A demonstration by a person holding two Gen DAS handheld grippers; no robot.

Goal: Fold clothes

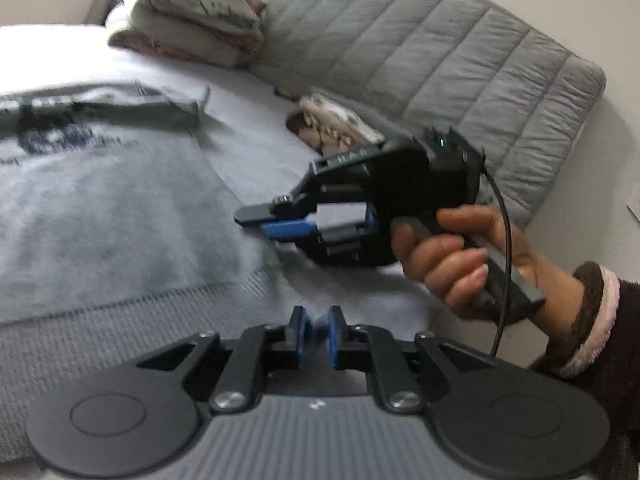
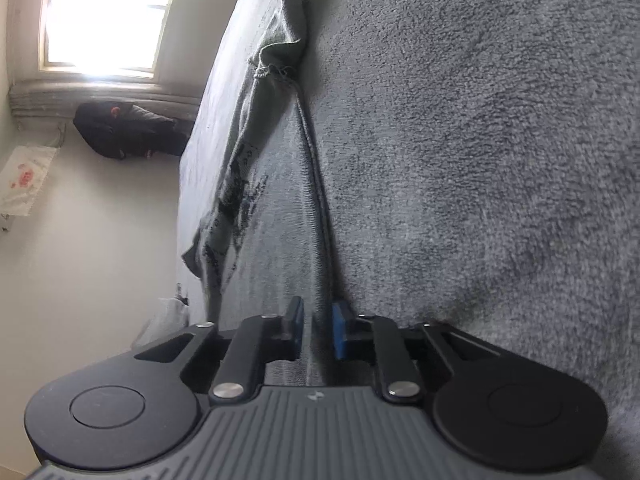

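A light grey sweatshirt [image 1: 104, 208] with a dark printed logo lies flat on the bed, its ribbed hem nearest me. My left gripper [image 1: 318, 326] is nearly shut at the hem, with a bit of the grey fabric between its blue pads. My right gripper [image 1: 260, 220] is turned on its side at the sweatshirt's right edge, jaws close together on the fabric edge. In the right wrist view the right gripper [image 2: 318, 328] pinches the sweatshirt's side seam [image 2: 316, 184], with fleecy fabric [image 2: 480, 160] to the right.
A stack of folded clothes [image 1: 192, 12] sits at the bed's far end. A grey quilted blanket [image 1: 440, 60] lies along the right, with a small patterned garment [image 1: 332, 120] beside it. A window [image 2: 108, 12] and a dark bag [image 2: 124, 132] show by the wall.
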